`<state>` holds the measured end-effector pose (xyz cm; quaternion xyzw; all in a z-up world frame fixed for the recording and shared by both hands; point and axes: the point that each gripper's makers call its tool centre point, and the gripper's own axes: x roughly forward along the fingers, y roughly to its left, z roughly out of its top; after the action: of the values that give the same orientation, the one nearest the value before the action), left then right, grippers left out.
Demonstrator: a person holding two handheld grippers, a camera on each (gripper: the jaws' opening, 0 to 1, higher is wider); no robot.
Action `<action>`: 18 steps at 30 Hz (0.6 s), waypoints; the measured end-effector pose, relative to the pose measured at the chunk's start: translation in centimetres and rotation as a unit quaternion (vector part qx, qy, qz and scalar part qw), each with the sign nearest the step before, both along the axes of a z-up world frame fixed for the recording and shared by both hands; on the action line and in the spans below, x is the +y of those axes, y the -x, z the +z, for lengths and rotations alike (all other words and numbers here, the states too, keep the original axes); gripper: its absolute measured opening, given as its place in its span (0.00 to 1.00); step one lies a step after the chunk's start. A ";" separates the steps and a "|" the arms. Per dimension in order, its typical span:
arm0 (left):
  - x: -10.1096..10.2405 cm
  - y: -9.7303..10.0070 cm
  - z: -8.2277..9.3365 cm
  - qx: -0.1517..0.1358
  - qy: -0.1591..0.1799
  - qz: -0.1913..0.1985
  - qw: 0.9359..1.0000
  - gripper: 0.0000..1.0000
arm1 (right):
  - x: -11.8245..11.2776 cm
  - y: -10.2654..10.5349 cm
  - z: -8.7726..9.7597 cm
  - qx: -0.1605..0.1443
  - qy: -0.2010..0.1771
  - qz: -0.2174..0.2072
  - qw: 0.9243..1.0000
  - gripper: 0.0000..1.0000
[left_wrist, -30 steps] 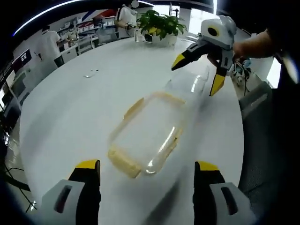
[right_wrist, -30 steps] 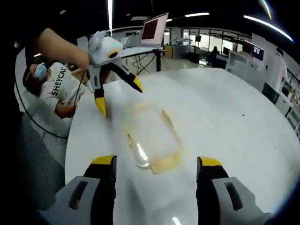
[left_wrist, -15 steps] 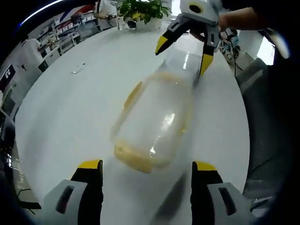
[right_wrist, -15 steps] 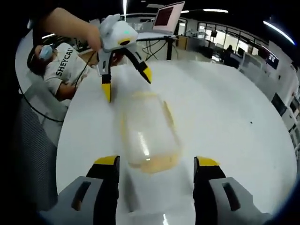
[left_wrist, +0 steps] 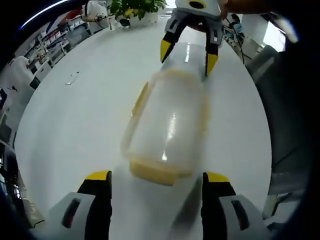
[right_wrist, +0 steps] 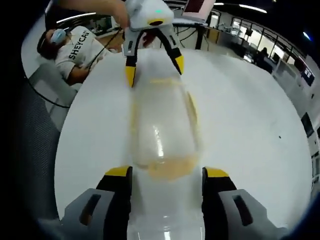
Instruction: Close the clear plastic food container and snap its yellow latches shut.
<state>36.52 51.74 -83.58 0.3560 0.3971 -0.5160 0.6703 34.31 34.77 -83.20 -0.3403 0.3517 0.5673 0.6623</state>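
Clear container lay lengthwise on the white table between my two grippers.

My left gripper stood wide open at one short end of the clear plastic container, just short of the yellow latch there. My right gripper was spread equally wide at the opposite end, its jaws flanking that end's latch. The lid sat on top; whether the latches were snapped I could not tell. A potted plant stood at the far edge of the table.

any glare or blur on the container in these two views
Left gripper view: a bright ceiling-light streak glares on the clear container, and its edges are motion-smeared. Right gripper view: a similar streak on the container, outline soft against the white table.
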 end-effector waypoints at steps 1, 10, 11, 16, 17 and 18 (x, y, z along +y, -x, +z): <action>-0.1 0.0 0.0 0.001 -0.005 -0.011 1.000 0.66 | -0.1 -0.2 -0.1 -0.005 0.006 0.002 1.000 0.54; 0.0 -0.6 -0.2 -0.003 -0.024 -0.049 0.999 0.62 | 0.3 -0.5 -0.9 -0.001 0.021 0.013 1.000 0.51; 0.1 -0.4 -0.3 -0.001 -0.028 -0.064 0.998 0.60 | 0.2 -0.4 -1.0 -0.001 0.027 0.018 0.999 0.51; 0.2 -0.3 -0.8 0.003 -0.037 -0.098 0.995 0.49 | 0.4 -0.7 -1.3 -0.002 0.043 0.028 0.999 0.48; 0.2 -0.3 -0.8 0.001 -0.039 -0.103 0.994 0.47 | 0.4 -0.7 -1.4 0.000 0.047 0.031 0.998 0.47; 0.1 -0.3 -0.8 0.000 -0.040 -0.113 0.993 0.45 | 0.4 -0.8 -1.4 0.001 0.050 0.033 0.998 0.45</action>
<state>36.81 51.83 -84.37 0.4255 0.3748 -0.5721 0.5926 35.07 35.20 -84.62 -0.3837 0.3687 0.5708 0.6253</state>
